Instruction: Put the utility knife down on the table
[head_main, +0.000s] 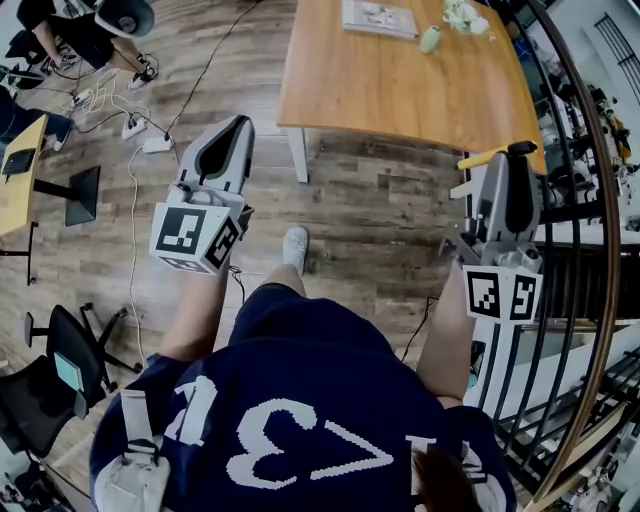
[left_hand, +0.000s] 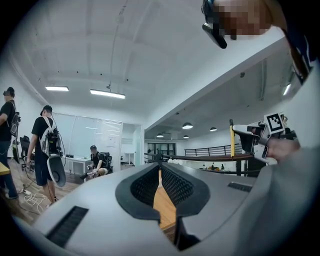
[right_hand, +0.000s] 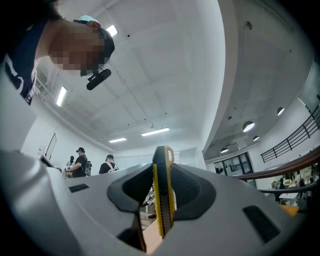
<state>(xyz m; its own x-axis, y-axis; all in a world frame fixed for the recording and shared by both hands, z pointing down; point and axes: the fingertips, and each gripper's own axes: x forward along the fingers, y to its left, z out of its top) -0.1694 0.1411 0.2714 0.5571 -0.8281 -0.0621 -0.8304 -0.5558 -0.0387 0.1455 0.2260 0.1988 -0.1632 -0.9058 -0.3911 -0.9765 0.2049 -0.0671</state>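
Observation:
The yellow and black utility knife (right_hand: 163, 196) stands upright between the jaws of my right gripper (right_hand: 163, 167), which is shut on it. In the head view the right gripper (head_main: 519, 152) hangs at the right, short of the wooden table (head_main: 400, 90), and the knife's yellow end (head_main: 484, 157) sticks out to its left. My left gripper (head_main: 241, 124) is held over the floor left of the table leg, with nothing in it. Its pads (left_hand: 172, 182) meet at the tips. The left gripper view also shows the knife (left_hand: 232, 136) to its right.
On the table's far side lie a printed booklet (head_main: 379, 17), a small green object (head_main: 430, 39) and white flowers (head_main: 464, 14). A black railing (head_main: 590, 250) runs down the right. A power strip and cables (head_main: 150, 142), a desk (head_main: 20, 170) and an office chair (head_main: 55, 375) stand left.

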